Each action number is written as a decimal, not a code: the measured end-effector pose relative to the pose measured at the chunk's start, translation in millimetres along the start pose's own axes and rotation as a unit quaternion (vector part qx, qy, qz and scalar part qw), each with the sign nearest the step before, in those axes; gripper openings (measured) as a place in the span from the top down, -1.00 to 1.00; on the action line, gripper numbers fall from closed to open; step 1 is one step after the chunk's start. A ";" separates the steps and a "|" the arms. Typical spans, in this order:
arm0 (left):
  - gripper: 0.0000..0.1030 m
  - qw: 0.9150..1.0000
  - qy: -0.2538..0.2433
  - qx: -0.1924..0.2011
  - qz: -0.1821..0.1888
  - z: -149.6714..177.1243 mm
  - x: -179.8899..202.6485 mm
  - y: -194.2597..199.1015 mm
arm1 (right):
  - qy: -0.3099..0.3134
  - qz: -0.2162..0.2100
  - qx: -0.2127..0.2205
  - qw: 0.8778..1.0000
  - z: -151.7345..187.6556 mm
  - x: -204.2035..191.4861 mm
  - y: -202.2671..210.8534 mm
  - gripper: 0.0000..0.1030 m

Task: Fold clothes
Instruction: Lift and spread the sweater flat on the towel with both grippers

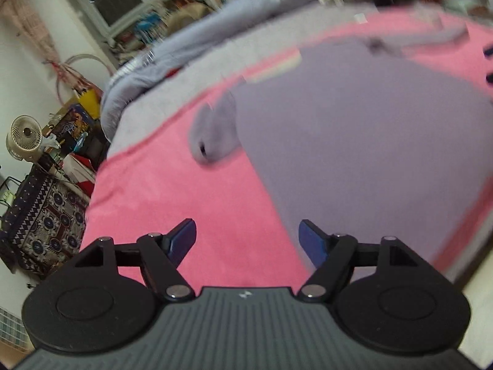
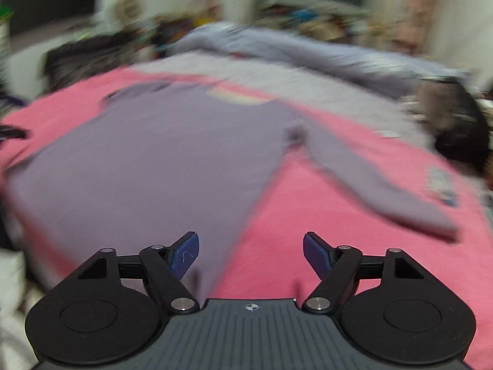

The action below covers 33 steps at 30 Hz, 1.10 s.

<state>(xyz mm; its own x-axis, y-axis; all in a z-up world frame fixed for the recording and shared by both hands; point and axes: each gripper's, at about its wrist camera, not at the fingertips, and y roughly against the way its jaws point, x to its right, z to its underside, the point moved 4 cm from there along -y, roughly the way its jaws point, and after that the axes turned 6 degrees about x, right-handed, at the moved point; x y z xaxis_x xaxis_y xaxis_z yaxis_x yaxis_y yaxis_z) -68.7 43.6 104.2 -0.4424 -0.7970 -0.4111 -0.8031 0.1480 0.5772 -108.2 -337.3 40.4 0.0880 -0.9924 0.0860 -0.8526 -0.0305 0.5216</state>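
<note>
A lilac long-sleeved shirt [image 1: 354,129] lies flat on a pink sheet [image 1: 172,191] on a bed. In the left wrist view its left sleeve [image 1: 212,135] is bunched beside the body. My left gripper [image 1: 247,242] is open and empty, above the sheet next to the shirt's lower left edge. In the right wrist view the shirt [image 2: 148,166] spreads ahead, its right sleeve [image 2: 369,178] stretched out to the right over the pink sheet [image 2: 308,234]. My right gripper [image 2: 251,251] is open and empty, above the shirt's lower right edge. This view is motion-blurred.
A pale blue quilt [image 1: 191,46] is heaped at the far side of the bed, also in the right wrist view [image 2: 308,49]. Left of the bed stand a small fan [image 1: 24,137], boxes and a patterned cloth-covered stand [image 1: 46,215]. Dark items [image 2: 456,123] lie at the right.
</note>
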 end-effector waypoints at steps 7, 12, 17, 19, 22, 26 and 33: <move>-0.48 0.997 0.036 0.053 0.038 -76.2 21.9 -31.0 | -0.236 0.179 0.059 0.953 18.4 148.8 -16.2 -0.46; -0.48 0.995 0.054 0.032 0.072 -96.0 72.0 -86.8 | -0.226 0.213 0.034 0.950 23.1 188.8 -62.1 -0.50; -0.51 0.998 0.035 -0.020 0.053 -72.7 114.8 -143.1 | -0.260 0.188 0.017 0.947 8.5 189.9 -112.8 0.81; -0.69 0.997 0.057 0.002 0.045 -62.8 114.7 -144.8 | -0.266 0.197 0.027 0.943 -4.4 189.2 -116.7 0.85; -0.90 0.989 0.135 0.005 0.056 -48.7 98.3 -151.5 | -0.252 0.188 0.053 0.948 -36.5 179.3 -116.3 0.85; -1.00 0.980 0.186 0.014 0.064 -37.1 86.7 -157.0 | -0.198 0.062 0.078 0.975 -85.8 124.8 -134.1 0.76; -1.00 0.980 0.186 0.030 0.063 -34.9 85.1 -155.2 | -0.071 -0.117 0.037 0.990 -76.5 12.0 -141.8 0.14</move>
<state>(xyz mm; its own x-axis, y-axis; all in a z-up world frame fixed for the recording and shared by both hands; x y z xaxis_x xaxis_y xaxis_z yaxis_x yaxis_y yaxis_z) 32.2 -67.6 4.2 -0.3721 -0.9270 -0.0475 -0.7784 0.2837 0.5600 53.1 -335.7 32.4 0.2185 -0.9640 -0.1518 -0.8538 -0.2642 0.4485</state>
